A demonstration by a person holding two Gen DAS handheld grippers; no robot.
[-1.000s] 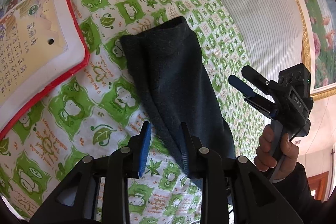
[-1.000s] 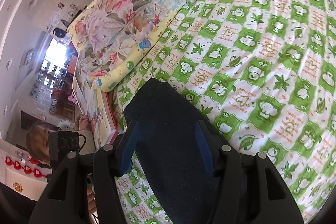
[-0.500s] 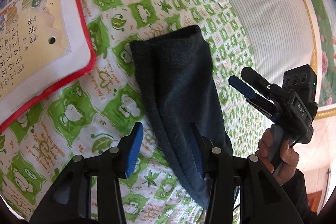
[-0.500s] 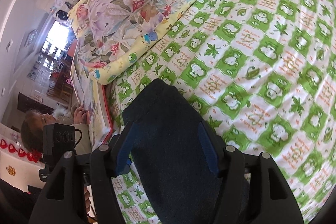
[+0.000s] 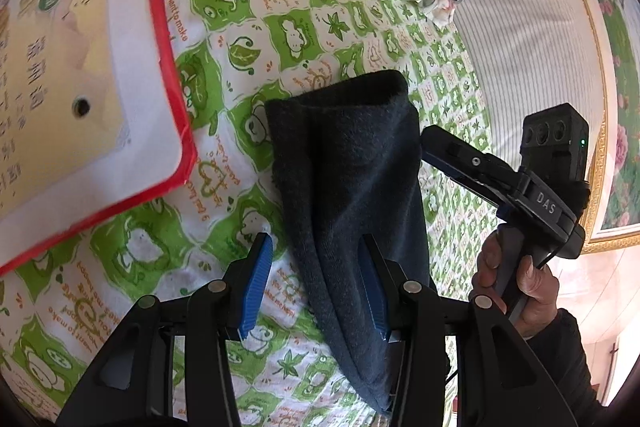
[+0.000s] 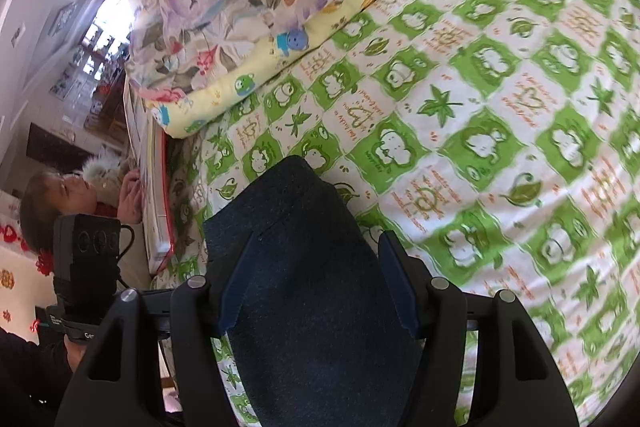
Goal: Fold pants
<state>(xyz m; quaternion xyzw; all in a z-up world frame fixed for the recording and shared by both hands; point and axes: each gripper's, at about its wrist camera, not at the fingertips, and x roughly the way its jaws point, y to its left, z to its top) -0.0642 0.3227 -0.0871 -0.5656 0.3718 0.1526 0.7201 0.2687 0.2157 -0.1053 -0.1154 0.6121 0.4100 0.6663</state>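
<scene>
The dark navy pants [image 5: 348, 179] lie folded into a long strip on the green and white patterned bedsheet [image 5: 248, 39]. My left gripper [image 5: 316, 279] is open, hovering over the strip's near left edge. My right gripper [image 6: 316, 279] is open, with the pants [image 6: 316, 307] lying between and beneath its blue-padded fingers. The right gripper also shows in the left wrist view [image 5: 436, 151], open at the strip's right edge, held by a hand.
A red-edged picture board [image 5: 76, 75] lies to the left of the pants. A floral quilt and yellow pillow [image 6: 256, 7] are piled at the head of the bed. A person [image 6: 64, 195] sits beside the bed.
Both grippers have moved forward along the pants toward the far end. The left gripper's jaws have opened wider. The pants have not moved.
</scene>
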